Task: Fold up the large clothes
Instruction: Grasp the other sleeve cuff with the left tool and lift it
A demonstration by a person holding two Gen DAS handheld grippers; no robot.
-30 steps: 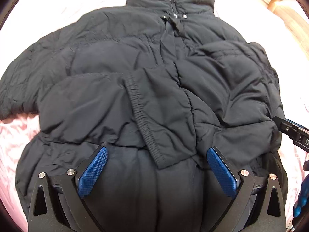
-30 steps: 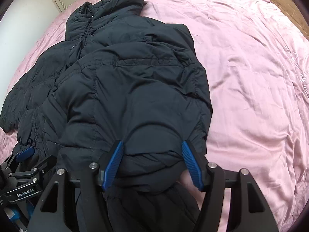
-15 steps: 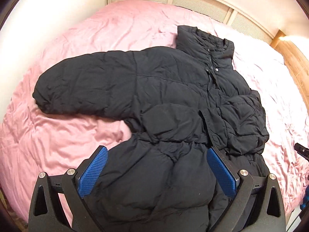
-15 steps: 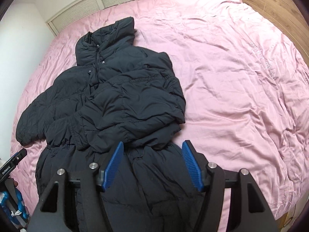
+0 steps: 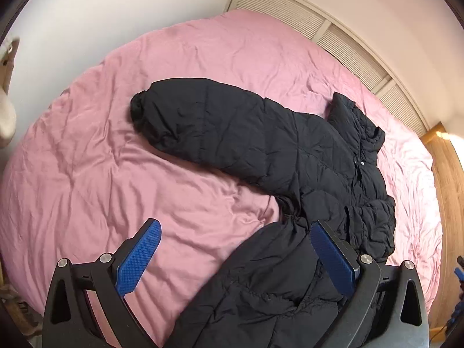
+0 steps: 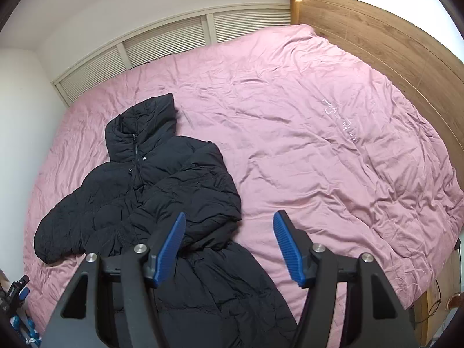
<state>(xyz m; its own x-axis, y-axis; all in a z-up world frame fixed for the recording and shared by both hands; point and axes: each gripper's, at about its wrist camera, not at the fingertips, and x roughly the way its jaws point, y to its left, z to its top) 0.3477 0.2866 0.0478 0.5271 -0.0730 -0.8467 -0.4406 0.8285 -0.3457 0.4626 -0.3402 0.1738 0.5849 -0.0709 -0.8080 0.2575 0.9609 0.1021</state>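
Holding your left gripper (image 5: 236,256) and right gripper (image 6: 229,248) spread apart and empty, one puffy quilted black jacket (image 6: 150,191) lay near the crumpled pink bedspread's (image 6: 319,145) left edge.

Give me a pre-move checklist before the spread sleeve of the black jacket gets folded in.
1. Left gripper open, nothing held: ok.
2. Right gripper open, nothing held: ok.
3. First sleeve already folded across the black jacket chest: ok.
4. Spread sleeve lying flat on the pink bedspread, cuff free and visible: ok.
5. Left gripper near that cuff: not ok, it hangs back near the hem.
6. Hem lying flat: cannot tell, the grippers hide it.
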